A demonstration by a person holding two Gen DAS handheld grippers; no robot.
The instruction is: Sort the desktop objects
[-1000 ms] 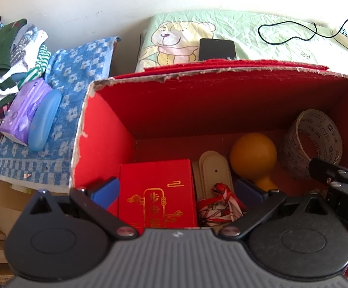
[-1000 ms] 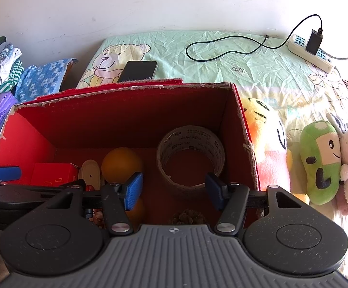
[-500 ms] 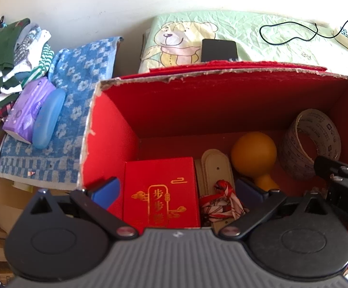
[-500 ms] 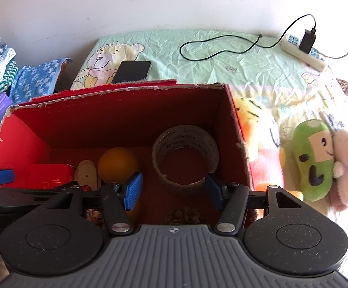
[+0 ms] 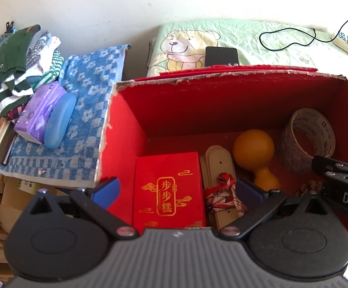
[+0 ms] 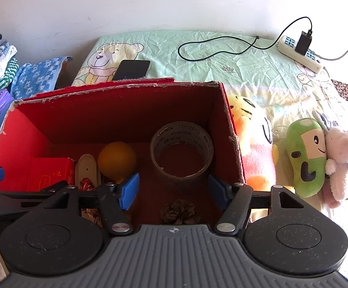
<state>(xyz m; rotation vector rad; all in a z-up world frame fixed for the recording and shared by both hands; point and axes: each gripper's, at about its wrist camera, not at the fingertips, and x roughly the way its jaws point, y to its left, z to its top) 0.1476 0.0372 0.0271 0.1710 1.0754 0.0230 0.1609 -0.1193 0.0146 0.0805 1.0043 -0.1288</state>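
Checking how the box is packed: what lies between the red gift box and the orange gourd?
A beige wooden strip with a red patterned cloth bundle on it, clearest in the left wrist view.

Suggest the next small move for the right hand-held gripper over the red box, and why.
Probably lift the right hand-held gripper straight up out of the red box. Its jaws have just been opening and hold nothing; the tape roll and pine cone lie free on the box floor, so a release looks finished.
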